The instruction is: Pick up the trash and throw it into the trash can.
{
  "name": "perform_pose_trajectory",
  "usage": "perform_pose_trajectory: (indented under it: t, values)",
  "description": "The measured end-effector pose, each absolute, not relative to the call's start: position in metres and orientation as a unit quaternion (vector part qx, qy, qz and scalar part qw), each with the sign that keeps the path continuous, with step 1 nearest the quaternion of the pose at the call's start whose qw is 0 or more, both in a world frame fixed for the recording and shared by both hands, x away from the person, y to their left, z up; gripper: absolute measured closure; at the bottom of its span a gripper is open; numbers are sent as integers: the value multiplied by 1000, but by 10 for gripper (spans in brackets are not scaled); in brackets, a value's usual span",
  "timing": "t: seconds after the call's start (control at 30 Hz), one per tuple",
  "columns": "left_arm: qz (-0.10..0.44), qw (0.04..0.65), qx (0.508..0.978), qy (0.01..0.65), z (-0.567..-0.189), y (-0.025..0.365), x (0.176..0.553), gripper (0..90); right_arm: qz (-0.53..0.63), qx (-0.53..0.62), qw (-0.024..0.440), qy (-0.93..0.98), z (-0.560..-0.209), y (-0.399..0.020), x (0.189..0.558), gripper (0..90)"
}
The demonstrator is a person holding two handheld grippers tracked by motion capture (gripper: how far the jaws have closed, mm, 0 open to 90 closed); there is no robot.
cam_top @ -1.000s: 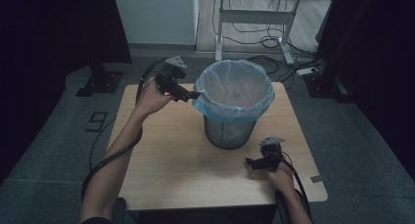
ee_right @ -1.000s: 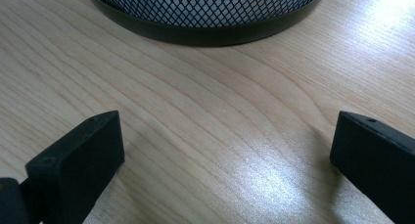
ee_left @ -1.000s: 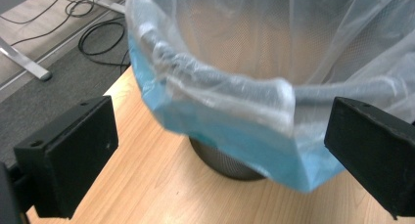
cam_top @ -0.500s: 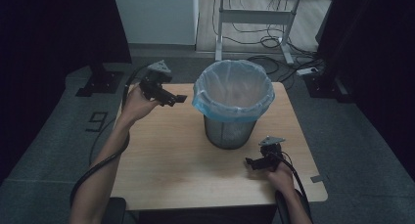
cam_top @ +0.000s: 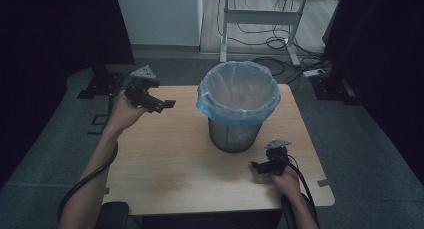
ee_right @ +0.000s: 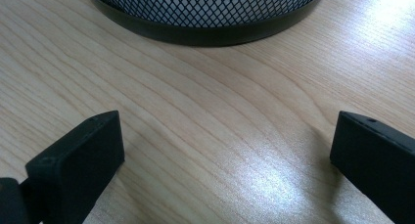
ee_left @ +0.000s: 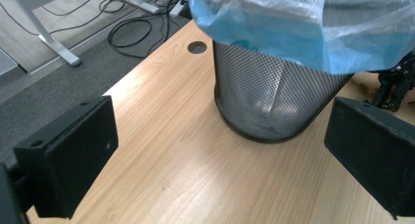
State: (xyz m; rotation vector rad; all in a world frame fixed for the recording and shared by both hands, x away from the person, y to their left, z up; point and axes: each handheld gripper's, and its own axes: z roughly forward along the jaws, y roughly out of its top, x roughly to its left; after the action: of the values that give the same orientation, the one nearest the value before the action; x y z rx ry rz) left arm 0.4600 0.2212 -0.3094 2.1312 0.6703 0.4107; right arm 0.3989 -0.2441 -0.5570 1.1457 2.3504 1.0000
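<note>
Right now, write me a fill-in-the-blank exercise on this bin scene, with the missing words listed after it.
1. The mesh bin is lined with a plastic bag whose colour is ____.
2. The bin stands on a table made of ____.
3. The jaws of the left tongs stand ____, with nothing between them.
4. The right tongs sit low over the table, beside the bin's ____.

Missing words: blue; wood; open; base

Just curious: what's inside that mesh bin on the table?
A blue plastic bag lines the mesh bin, folded over its rim. Inside looks empty from above, but the bag's hazy film hides the very bottom.
</note>
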Motion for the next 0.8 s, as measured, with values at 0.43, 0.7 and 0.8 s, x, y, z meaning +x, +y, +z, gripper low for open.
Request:
perform_pose_trajectory:
  t: [0.43,0.7,0.8]
  values:
    - [156,416,846,296,-326,249,448,0,352,403,169,828,-557,-244,399,0]
    - [154,418,838,314,-338,264,443,0,352,403,170,828,-557,-244,399,0]
    - [150,421,836,319,-344,268,443,0,352,403,170,828,-557,-244,399,0]
